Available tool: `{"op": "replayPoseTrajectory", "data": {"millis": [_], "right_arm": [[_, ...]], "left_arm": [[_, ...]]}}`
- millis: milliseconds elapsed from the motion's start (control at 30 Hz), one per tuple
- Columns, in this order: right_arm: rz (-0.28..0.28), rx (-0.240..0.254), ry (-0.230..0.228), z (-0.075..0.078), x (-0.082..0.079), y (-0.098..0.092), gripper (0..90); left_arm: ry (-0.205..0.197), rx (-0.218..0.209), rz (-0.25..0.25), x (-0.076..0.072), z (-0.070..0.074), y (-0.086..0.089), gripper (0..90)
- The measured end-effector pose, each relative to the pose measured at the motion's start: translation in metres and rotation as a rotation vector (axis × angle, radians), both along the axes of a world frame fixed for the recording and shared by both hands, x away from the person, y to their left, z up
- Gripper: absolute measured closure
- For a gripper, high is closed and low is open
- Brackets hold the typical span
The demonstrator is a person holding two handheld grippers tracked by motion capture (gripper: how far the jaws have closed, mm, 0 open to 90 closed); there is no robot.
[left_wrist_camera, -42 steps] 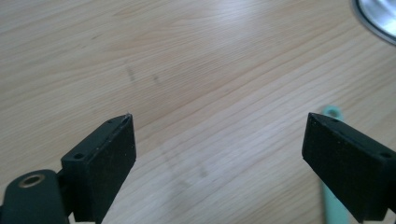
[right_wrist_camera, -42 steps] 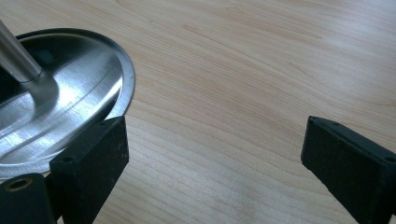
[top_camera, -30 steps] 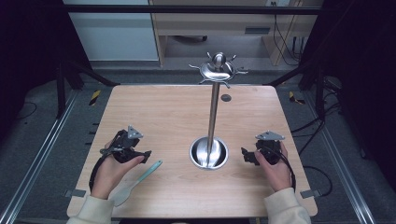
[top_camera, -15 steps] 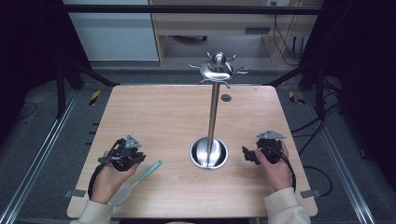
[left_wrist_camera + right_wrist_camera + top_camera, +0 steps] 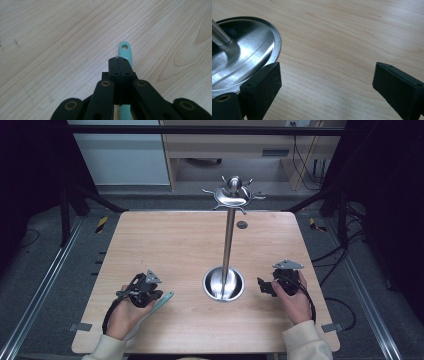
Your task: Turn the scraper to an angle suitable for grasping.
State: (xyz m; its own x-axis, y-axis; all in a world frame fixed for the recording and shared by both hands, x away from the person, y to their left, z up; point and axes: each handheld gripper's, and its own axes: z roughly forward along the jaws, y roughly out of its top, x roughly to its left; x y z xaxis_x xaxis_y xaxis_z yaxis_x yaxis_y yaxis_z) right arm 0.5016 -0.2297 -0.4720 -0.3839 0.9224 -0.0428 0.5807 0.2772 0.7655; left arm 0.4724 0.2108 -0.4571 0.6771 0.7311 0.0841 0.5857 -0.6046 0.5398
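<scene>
On pale wood tabletop (image 5: pixel 175 240): left tongs (image 5: pixel 120 65) clamped around teal handle (image 5: pixel 125 48), right tongs (image 5: pixel 325 82) agape.

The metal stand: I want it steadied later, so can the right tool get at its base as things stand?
Probably yes: the right tool sits open just beside the stand's base, with bare table between them.

a teal utensil handle lying flat on a light wooden desk.

the teal handle (image 5: pixel 124 51) is slim, flat and pale turquoise, with a rounded end pierced by a small round hanging hole. it lies on the near left part of the desk (image 5: pixel 190 250), pointing diagonally away and to the right in the high view (image 5: pixel 162 299). its far tip with the hole is bare; the stretch behind it is clamped between two closed black jaws of the left tool (image 5: pixel 120 62).
</scene>
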Motion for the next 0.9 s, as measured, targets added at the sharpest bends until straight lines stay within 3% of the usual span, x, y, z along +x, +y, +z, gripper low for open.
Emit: {"op": "replayPoseTrajectory", "data": {"millis": [667, 800, 900], "right_arm": [[0.009, 0.000, 0.002, -0.001, 0.001, 0.001, 8.7], [0.012, -0.004, 0.002, -0.001, 0.001, 0.001, 8.7], [0.014, -0.004, 0.003, -0.001, 0.001, 0.001, 8.7]], "left_arm": [[0.031, 0.035, -0.022, 0.003, -0.013, -0.002, 90.0], [0.037, 0.029, -0.027, 0.003, -0.013, -0.002, 90.0], [0.063, 0.004, -0.051, 0.003, -0.013, -0.003, 90.0]]}}
